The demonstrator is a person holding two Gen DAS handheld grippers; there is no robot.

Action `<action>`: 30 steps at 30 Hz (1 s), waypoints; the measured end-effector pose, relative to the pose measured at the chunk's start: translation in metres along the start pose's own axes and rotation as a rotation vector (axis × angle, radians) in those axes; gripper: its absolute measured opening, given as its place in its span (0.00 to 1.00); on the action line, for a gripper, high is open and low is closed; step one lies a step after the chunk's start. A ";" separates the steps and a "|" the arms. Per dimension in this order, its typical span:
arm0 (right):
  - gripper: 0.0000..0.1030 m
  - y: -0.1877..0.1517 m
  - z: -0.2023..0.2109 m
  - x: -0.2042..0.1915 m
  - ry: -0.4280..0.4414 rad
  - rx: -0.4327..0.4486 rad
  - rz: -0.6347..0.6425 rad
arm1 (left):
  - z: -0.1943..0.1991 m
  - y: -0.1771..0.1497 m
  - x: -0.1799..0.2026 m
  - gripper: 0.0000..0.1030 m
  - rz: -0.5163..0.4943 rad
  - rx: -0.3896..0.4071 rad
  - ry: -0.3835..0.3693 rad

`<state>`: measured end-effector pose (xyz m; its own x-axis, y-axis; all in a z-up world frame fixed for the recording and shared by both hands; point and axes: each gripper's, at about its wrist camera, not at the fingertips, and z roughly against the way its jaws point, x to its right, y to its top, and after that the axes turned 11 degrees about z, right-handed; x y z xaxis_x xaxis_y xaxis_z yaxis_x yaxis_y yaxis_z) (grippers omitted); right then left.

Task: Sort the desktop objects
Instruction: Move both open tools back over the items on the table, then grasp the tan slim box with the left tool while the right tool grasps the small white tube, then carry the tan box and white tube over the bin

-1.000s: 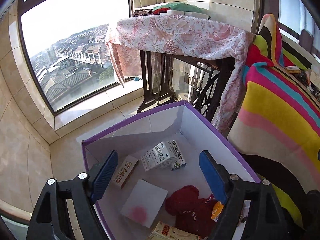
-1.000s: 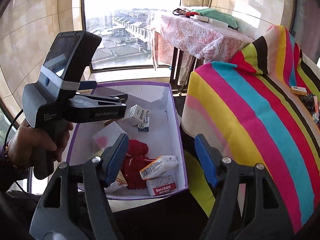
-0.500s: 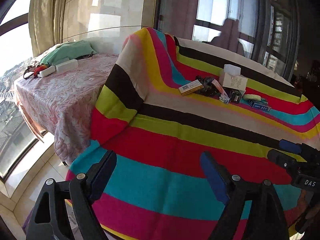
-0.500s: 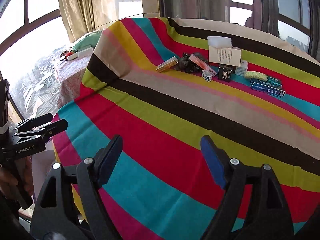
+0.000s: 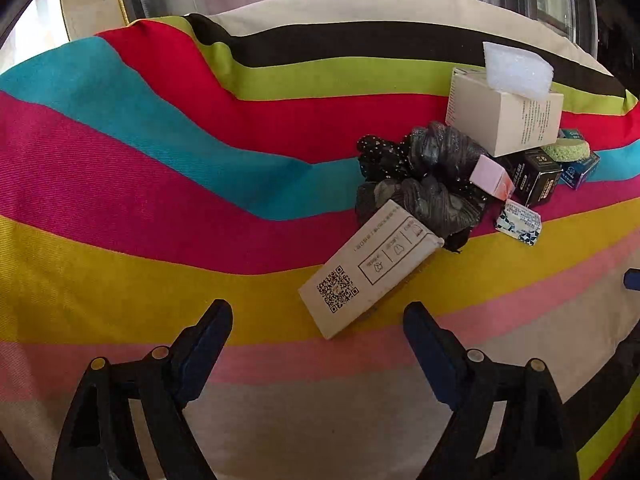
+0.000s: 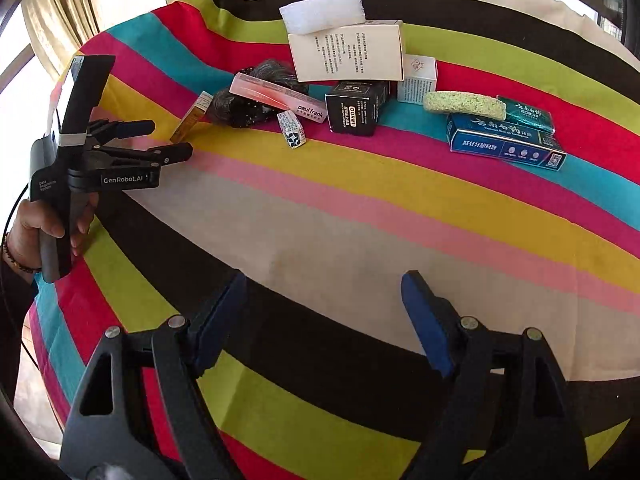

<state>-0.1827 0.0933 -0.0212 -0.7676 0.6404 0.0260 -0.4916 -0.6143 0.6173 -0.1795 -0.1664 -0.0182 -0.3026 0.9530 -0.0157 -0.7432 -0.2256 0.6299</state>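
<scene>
A pile of small items lies on the striped tablecloth [image 6: 340, 216]. In the left wrist view, a flat white box with a QR code [image 5: 368, 270] lies just ahead of my open, empty left gripper [image 5: 318, 330], leaning on a dark scrunchie [image 5: 424, 176]. Behind it stand a large white box [image 5: 504, 118] topped by white foam [image 5: 518, 70]. In the right wrist view my right gripper [image 6: 324, 304] is open and empty, well short of the pile: a pink "paul frank" box [image 6: 280, 96], a black box [image 6: 354, 112], blue toothpaste boxes [image 6: 506, 144] and a green sponge [image 6: 462, 104].
My left gripper [image 6: 168, 140] shows at the left of the right wrist view, held by a hand, beside a thin yellow-edged box [image 6: 192, 116]. A small blue-and-white carton [image 5: 518, 224] lies right of the scrunchie. Curtains and windows stand behind the table.
Both grippers have swung from the purple-edged box on the floor up to the striped table and moved in close to the pile. Both stayed open.
</scene>
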 end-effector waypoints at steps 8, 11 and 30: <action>0.79 0.071 -0.059 -0.001 -0.003 0.005 0.077 | -0.018 0.010 -0.009 0.83 0.027 -0.055 -0.142; 0.78 0.087 -0.071 -0.001 0.006 0.007 0.070 | -0.018 0.008 -0.011 0.83 0.026 -0.054 -0.145; 0.17 -0.057 0.047 -0.022 -0.050 0.031 -0.004 | 0.096 -0.124 0.051 0.15 0.135 -0.041 -0.292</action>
<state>-0.1186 0.1364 -0.0197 -0.7437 0.6656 0.0624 -0.4810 -0.5975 0.6416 -0.0456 -0.0706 -0.0228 -0.2202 0.9304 0.2929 -0.7333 -0.3559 0.5793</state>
